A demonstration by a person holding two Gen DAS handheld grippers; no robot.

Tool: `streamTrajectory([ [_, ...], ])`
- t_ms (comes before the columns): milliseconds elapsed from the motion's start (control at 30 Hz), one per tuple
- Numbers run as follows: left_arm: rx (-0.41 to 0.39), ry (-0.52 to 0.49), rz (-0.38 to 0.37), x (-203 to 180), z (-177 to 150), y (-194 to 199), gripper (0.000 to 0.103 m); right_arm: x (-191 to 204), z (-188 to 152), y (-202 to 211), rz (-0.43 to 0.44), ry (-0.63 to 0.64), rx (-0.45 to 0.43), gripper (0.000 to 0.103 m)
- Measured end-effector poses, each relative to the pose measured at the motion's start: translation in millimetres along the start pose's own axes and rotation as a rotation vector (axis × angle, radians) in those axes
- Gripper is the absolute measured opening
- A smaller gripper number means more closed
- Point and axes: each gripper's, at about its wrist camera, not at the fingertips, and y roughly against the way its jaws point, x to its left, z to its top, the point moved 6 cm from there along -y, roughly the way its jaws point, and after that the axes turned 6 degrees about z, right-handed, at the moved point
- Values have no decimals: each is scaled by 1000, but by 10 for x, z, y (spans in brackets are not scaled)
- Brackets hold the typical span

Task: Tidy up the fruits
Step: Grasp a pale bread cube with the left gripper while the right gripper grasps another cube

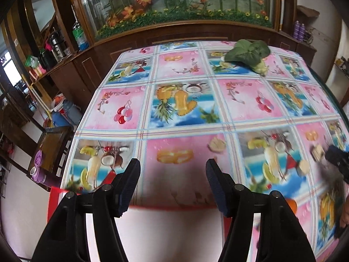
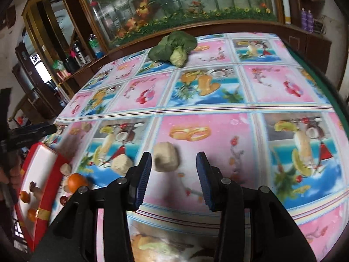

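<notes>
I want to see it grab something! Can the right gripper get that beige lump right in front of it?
Probably yes. The right gripper has its jaws wide open, and the beige lump lies on the tablecloth just ahead, slightly toward its left jaw, with nothing between them.

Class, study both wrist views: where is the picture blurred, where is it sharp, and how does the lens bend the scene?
Left wrist view: the left hand-held gripper is crisp, the near tablecloth smeared, its edges bowed by fisheye. Right wrist view: the right hand-held gripper is sharp, the beige lumps and orange soft, the leafy vegetable clearer.
</notes>
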Motion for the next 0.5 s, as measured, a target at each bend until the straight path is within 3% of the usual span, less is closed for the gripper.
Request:
streamTrajectory([
  [233,39,-20,17,-93,178,-158,62,127,-10,-223,-15,28,55,44],
  [500,127,-5,-30,-445,226,-471,62,107,-31,-249,-16,29,67,37],
])
